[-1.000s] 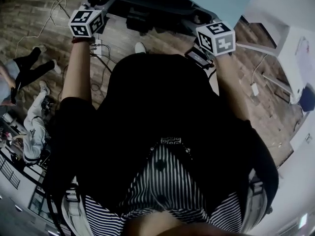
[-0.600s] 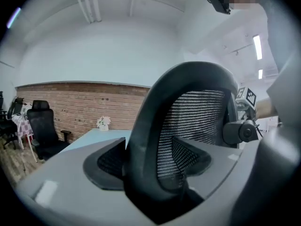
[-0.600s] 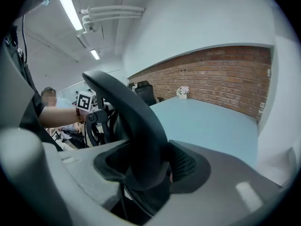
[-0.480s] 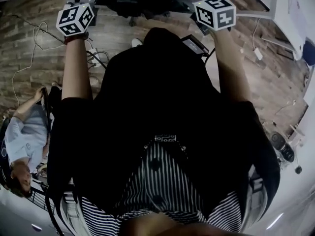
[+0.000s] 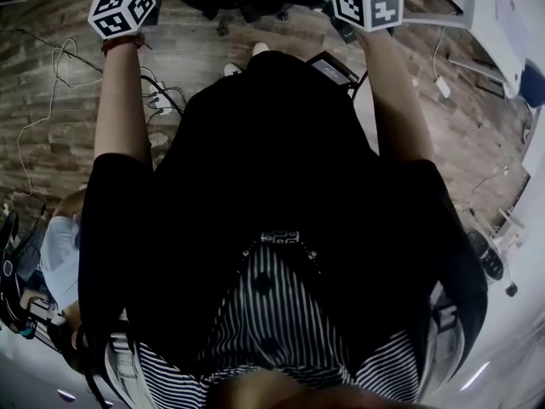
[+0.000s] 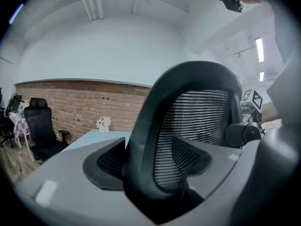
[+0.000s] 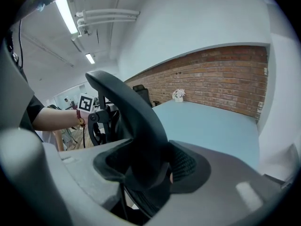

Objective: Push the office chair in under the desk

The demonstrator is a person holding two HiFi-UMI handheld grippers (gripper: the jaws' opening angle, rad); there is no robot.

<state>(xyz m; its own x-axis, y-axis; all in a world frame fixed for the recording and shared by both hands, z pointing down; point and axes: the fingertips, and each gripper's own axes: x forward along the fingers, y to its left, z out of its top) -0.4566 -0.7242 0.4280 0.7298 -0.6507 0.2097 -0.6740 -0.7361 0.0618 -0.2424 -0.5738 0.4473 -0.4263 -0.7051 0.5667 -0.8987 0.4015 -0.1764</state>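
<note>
I hold the chair (image 6: 197, 112) by its back with both grippers. My left gripper (image 6: 148, 159) has its jaws set wide and closed on the left rim of the back: one pad lies on the outer edge of the frame, the other on the mesh. My right gripper (image 7: 150, 166) clamps the right rim the same way, and the dark frame fills the gap between its pads.

From above, my arms reach forward over the wood floor (image 5: 51, 118), and only the marker cubes of the grippers show at the top edge, with the chair dark between them. The pale blue desk (image 7: 211, 121) lies just beyond the back. A small flower pot (image 7: 178, 95) stands at its far end by the brick wall (image 6: 70, 102). I cannot tell how far the seat is under the desk. A spare black chair (image 6: 40, 126) stands off to the left by the wall.
</note>
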